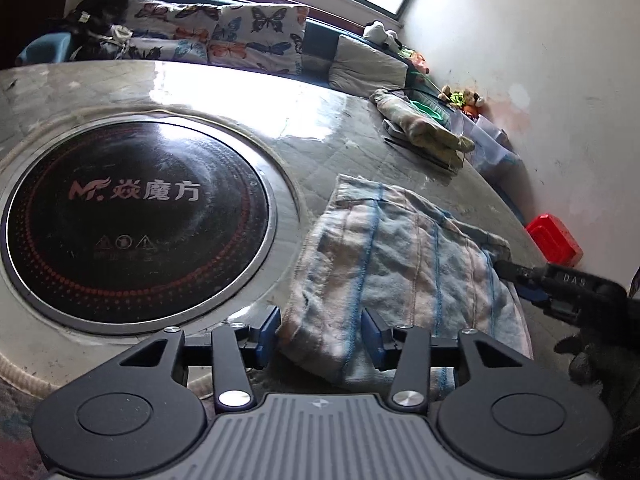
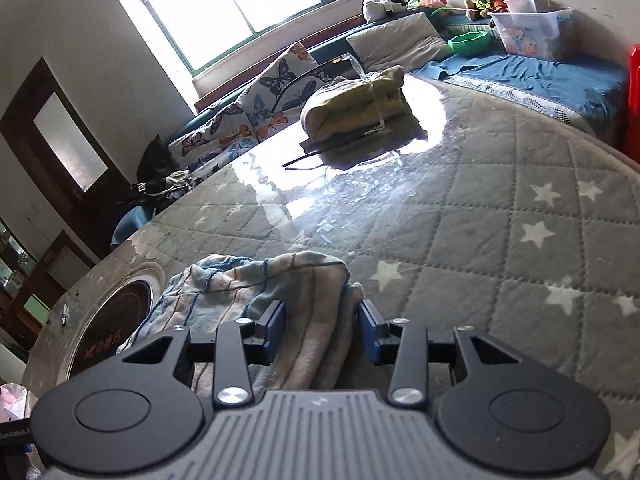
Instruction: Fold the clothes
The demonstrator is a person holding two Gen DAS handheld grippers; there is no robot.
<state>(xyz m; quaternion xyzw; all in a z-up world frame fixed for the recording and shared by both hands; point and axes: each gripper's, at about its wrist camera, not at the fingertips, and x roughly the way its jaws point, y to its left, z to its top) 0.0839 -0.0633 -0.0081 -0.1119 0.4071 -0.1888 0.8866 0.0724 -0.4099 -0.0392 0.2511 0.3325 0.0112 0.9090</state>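
A pale blue and pink striped towel lies folded on the round table, right of the black cooktop. My left gripper is open, its blue pads on either side of the towel's near corner. My right gripper is open too, with the towel's right edge lying between its pads; it also shows at the right of the left wrist view, at the towel's far right edge. I cannot tell whether the pads touch the cloth.
A round black induction cooktop is set into the table's middle. A folded yellow-green cloth lies on a thin board at the table's far side. A bench with butterfly cushions and a clear plastic bin stand behind. A red stool stands by the table's edge.
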